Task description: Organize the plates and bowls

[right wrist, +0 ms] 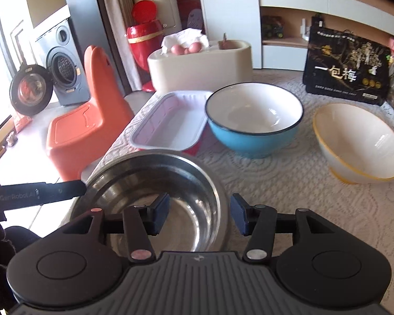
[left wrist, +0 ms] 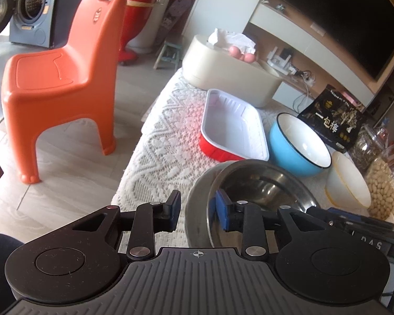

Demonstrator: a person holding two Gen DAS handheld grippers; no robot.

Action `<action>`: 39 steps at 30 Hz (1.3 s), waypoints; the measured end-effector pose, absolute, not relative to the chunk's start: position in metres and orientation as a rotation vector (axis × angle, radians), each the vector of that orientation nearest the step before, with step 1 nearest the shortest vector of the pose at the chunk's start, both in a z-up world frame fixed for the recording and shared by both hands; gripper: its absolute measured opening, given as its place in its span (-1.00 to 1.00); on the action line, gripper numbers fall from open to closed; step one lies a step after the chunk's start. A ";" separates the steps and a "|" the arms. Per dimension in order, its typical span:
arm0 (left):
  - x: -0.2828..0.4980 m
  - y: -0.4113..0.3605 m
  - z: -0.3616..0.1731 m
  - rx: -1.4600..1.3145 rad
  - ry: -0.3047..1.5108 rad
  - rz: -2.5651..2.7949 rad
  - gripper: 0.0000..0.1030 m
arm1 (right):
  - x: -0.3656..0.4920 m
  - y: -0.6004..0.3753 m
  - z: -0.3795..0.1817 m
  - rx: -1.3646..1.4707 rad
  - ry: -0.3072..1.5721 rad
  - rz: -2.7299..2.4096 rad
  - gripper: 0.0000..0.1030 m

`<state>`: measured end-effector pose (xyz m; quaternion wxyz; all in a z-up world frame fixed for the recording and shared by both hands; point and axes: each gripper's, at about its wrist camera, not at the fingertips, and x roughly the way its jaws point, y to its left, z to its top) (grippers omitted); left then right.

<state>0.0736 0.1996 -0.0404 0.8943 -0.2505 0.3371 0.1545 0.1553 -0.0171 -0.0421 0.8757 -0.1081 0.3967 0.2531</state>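
Observation:
A steel bowl (left wrist: 262, 183) (right wrist: 149, 178) sits on the lace-covered table near its front left corner. My left gripper (left wrist: 197, 211) straddles the bowl's left rim, one finger outside and one inside; a gap shows beside the wall, so it is open. My right gripper (right wrist: 199, 216) straddles the bowl's right rim the same way, its pads apart from the metal, open. Behind stand a red tray with a white inside (left wrist: 233, 128) (right wrist: 170, 120), a blue bowl (left wrist: 299, 144) (right wrist: 252, 120) and a white bowl with a yellow rim (left wrist: 346, 181) (right wrist: 359, 144), tilted.
A beige box (right wrist: 197, 68) with tissue and eggs on top stands at the table's back. A black packet (right wrist: 346, 73) and jars of nuts (left wrist: 386, 189) line the right side. An orange chair (left wrist: 60, 78) stands on the floor left of the table edge.

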 end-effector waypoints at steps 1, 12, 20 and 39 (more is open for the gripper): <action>0.075 0.198 -0.041 -0.520 0.705 0.314 -0.38 | 0.158 -0.019 -0.045 -0.221 0.839 0.519 0.06; 0.087 0.195 -0.054 -0.480 0.760 0.325 -0.35 | 0.176 -0.027 -0.090 -0.098 1.056 0.574 0.07; 0.098 0.193 -0.063 -0.469 0.794 0.317 -0.33 | 0.174 -0.023 -0.090 -0.121 1.058 0.615 0.04; 0.143 0.171 -0.068 -0.428 0.838 0.294 -0.26 | 0.197 -0.051 -0.082 -0.116 1.059 0.608 -0.02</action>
